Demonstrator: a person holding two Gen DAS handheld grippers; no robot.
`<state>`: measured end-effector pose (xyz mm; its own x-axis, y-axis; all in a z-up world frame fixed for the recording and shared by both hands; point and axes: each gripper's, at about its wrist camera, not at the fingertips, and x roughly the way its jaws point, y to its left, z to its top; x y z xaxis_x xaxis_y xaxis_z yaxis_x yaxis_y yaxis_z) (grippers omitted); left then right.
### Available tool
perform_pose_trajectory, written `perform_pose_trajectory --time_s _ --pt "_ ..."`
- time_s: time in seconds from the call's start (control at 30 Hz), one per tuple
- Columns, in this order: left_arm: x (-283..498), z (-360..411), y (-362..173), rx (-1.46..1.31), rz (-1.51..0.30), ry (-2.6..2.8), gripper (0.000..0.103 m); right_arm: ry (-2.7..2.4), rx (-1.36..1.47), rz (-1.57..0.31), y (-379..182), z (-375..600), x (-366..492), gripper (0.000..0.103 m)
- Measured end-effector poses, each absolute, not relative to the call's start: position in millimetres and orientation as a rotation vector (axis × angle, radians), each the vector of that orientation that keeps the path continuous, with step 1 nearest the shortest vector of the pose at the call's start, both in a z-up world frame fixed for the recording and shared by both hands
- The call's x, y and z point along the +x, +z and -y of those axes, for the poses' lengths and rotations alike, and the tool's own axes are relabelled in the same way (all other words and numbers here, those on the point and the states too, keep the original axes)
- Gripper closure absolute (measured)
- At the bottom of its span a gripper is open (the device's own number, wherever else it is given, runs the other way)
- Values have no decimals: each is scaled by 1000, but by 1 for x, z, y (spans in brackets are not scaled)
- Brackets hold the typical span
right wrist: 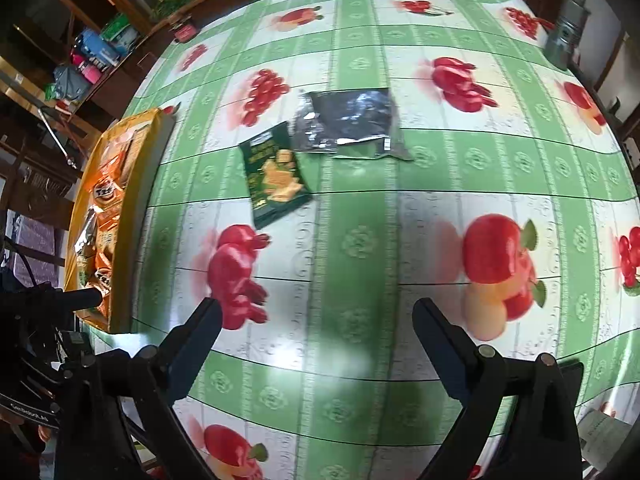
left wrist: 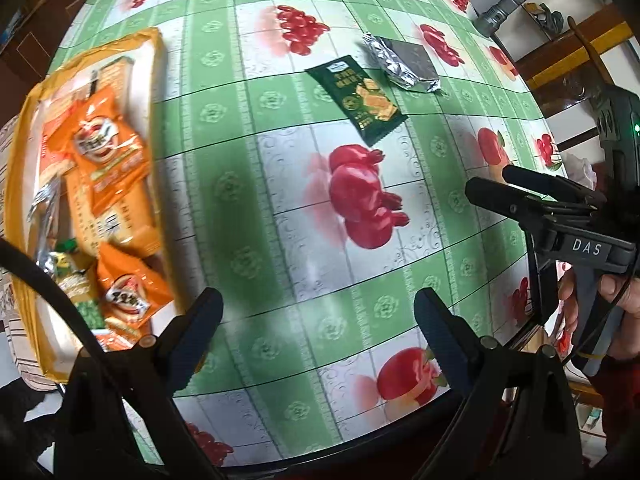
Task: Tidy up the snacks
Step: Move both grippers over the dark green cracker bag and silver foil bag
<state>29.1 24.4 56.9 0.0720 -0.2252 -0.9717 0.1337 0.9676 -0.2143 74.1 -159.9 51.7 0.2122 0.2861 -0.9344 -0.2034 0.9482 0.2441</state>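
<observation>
A yellow cardboard box (left wrist: 156, 46) at the table's left edge holds several orange snack packets (left wrist: 108, 156); it also shows in the right wrist view (right wrist: 140, 208). A green cracker packet (left wrist: 358, 98) and a dark foil packet (left wrist: 404, 62) lie apart on the tablecloth, also in the right wrist view as the green packet (right wrist: 276, 174) and foil packet (right wrist: 348, 120). My left gripper (left wrist: 320, 312) is open and empty, beside the box's near end. My right gripper (right wrist: 316, 320) is open and empty, well short of both packets; it appears in the left wrist view (left wrist: 492, 186).
The table has a green checked cloth with fruit prints (right wrist: 360, 240). A metal flashlight (left wrist: 500, 12) lies at the far right edge. Shelves with clutter (right wrist: 92, 56) stand behind the table's far left. The table's near edge (left wrist: 360, 440) is just below my grippers.
</observation>
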Motion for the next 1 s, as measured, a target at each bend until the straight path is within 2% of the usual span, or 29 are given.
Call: perform_pose_trajectory --time_s 0.37,1.0 --pt "64 -3 43 -163 -1490 -247 6 284 105 -1307 53 189 93 7" --pt "89 14 27 -143 -1514 -222 5 306 125 -1302 57 186 135 6"
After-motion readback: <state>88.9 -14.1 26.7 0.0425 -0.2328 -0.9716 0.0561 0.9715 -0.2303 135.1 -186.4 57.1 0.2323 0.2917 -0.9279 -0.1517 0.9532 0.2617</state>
